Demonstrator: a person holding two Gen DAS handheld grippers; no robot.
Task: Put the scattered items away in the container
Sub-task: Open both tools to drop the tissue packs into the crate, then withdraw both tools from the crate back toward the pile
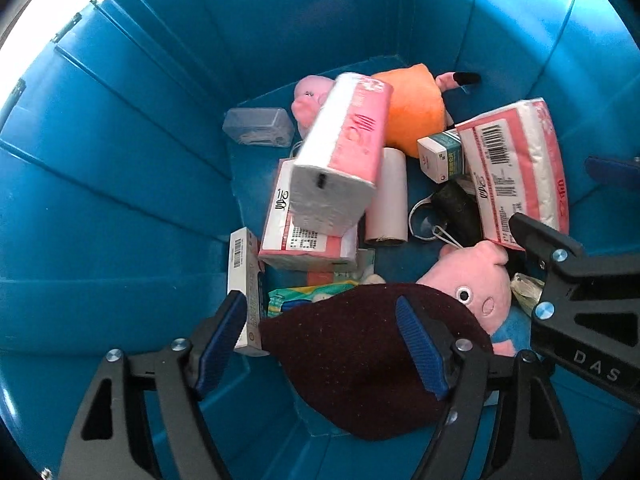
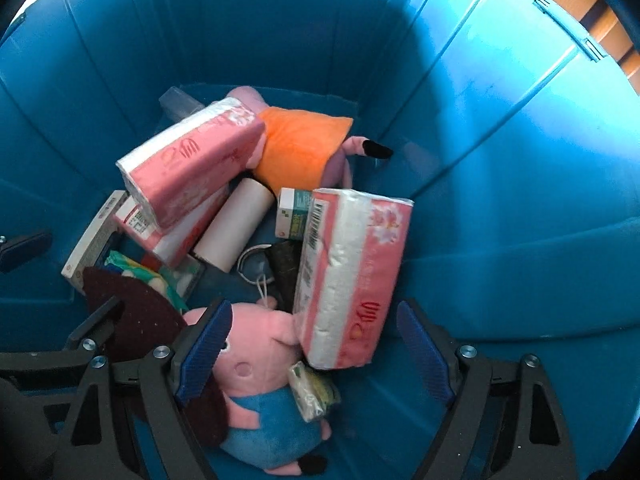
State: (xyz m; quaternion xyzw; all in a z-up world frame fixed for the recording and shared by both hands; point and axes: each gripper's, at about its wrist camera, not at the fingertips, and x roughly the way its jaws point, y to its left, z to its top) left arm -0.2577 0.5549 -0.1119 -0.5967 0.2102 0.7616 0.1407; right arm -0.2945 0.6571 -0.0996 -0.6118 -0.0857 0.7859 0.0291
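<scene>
1. Left gripper (image 1: 320, 336) hangs in the blue bin (image 1: 120, 160), jaws wide, around the dark hat (image 1: 360, 360) but not squeezing it.
2. Right gripper (image 2: 316, 352) is wide too, over the pig toy (image 2: 256, 380), holding nothing.
3. Lifting out could snag the hat or toy.
4. Tissue packs (image 1: 340, 152), a roll (image 1: 388, 196) and boxes (image 1: 442, 154) lie inside.

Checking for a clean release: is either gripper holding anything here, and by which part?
Nothing is held. The left gripper stands open above the dark cloth; the right gripper stands open over the pig toy and tissue pack, pads clear.
</scene>
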